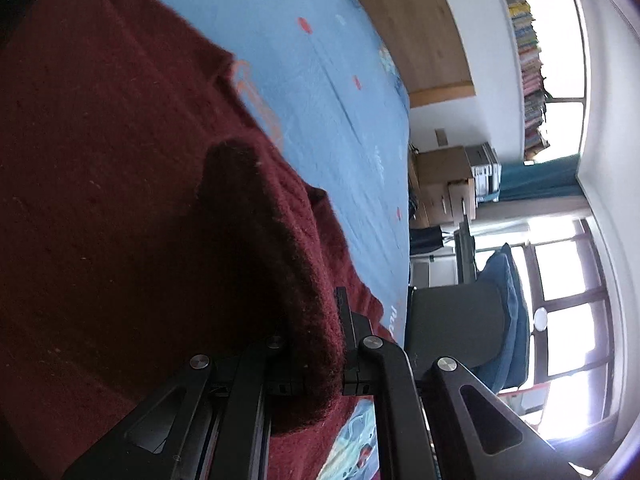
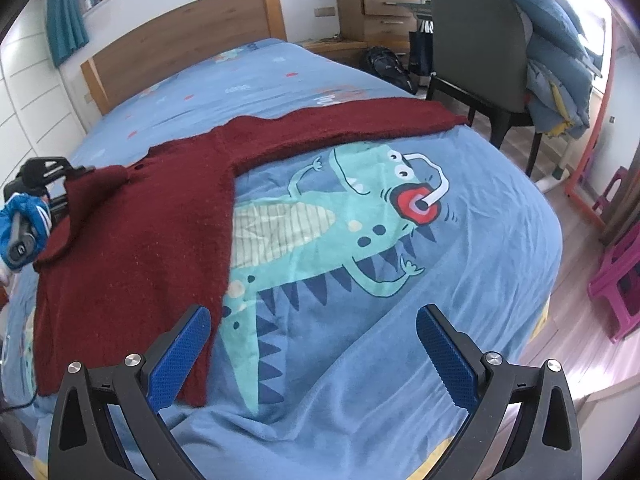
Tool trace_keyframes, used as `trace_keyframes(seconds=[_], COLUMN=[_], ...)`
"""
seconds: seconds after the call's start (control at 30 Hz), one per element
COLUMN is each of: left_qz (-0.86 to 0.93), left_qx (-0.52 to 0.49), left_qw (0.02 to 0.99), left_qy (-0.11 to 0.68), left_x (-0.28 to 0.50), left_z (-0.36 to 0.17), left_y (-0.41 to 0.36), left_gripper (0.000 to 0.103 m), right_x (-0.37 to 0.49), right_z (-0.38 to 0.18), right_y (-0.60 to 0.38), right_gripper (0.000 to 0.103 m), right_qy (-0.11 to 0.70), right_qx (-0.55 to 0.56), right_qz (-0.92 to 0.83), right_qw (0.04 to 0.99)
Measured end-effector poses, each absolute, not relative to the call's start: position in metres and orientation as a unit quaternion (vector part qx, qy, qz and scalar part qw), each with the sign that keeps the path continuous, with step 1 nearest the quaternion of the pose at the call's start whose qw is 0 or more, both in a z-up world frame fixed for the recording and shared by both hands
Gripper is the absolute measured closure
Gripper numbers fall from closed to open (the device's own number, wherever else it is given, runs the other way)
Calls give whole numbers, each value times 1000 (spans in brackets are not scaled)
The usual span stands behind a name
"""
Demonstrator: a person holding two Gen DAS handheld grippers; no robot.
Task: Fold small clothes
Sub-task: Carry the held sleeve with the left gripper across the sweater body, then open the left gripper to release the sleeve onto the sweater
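A dark red knitted sweater (image 2: 140,240) lies on the blue bed cover (image 2: 460,288), with one sleeve (image 2: 360,120) stretched out toward the far right. My left gripper (image 2: 60,172) is at the sweater's left edge, shut on a fold of the knit lifted over the body. In the left wrist view, which is rolled sideways, that red fold (image 1: 304,280) is pinched between the black fingers of the left gripper (image 1: 316,340). My right gripper (image 2: 314,316) hovers open over the bed near the sweater's lower right hem, its blue pads (image 2: 180,352) bare.
The cover carries a large green dinosaur print (image 2: 340,220). A wooden headboard (image 2: 180,36) stands at the far end. A dark chair (image 2: 476,40) draped with a blue quilt is on the right, and pink stools (image 2: 616,280) are on the floor. A blue-sleeved hand (image 2: 20,216) holds the left gripper.
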State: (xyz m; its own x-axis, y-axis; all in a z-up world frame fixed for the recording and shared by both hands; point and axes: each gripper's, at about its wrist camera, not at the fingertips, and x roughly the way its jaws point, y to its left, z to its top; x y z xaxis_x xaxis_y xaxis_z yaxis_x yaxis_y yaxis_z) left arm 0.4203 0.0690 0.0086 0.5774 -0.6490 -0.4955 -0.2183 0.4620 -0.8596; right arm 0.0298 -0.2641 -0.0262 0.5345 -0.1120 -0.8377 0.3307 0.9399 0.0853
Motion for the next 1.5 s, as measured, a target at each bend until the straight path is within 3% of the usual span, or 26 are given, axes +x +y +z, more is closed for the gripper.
trace_keyframes(seconds=[0.2,0.4,0.7,0.87,1.03,1.2,1.5], left_qz=[-174,-162,-159,-139,-169,-206,-26], left_qx=[-462,-362,-341,-344,-276,-236,-102], left_qw=[758,777,792,789,756,793,879], left_qy=[426,490,481,491,569,522,466], left_x=[392,378,346,352,349,333,314], left_z=[25,2,6,0,-29,-2,-2], left_y=[23,-27,-18,-29,-90,-118,-79], left_gripper=[97,96,65,65,65,65,65], right_x=[29,27,23,25,28,29,26], right_z=[-28,-27,-26,-27,-24,-17,-11], right_y=[-269,-270,-277,-277,-276,-277,-282], right_gripper=[0,0,0,0,0,0,0], right_qy=[466,466,461,462,456,448,443], right_qx=[120,122,124,124,124,119,116], right_qz=[-132,-133,-139,-135,-134,-134,-143], right_qw=[866,866,868,868,871,876,878])
